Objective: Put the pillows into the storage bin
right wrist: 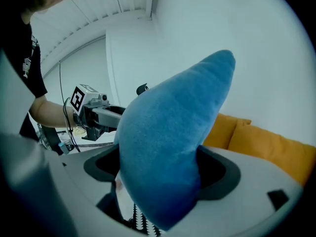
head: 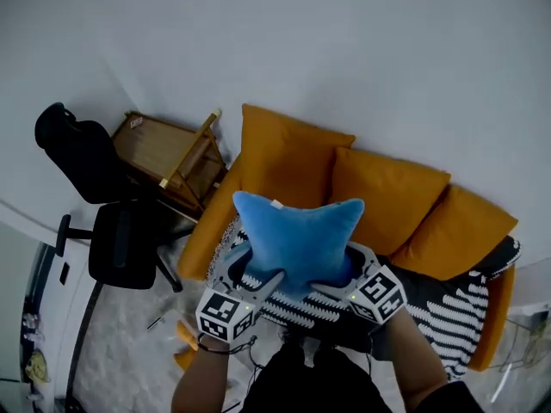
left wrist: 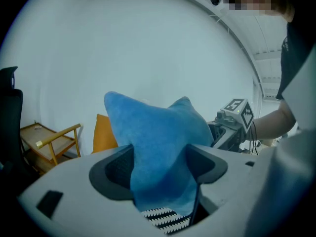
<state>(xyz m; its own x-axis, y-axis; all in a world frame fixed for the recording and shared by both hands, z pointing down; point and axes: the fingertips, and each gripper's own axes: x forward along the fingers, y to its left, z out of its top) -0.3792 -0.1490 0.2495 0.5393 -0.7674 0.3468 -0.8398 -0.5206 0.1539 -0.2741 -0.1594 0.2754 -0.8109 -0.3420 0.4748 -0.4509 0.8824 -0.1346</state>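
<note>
Left claw (head: 260, 280) and right claw (head: 343, 282), nearest the lens, are each clamped on a lower corner of the blue pillow (head: 299, 235), which hangs in the air above the sofa (head: 207, 235) seat. Three orange cushions (head: 387, 192) lean on the sofa back. No storage bin in view. Judgement: one pillow in hand, none binned, so most of the task is left.
</note>
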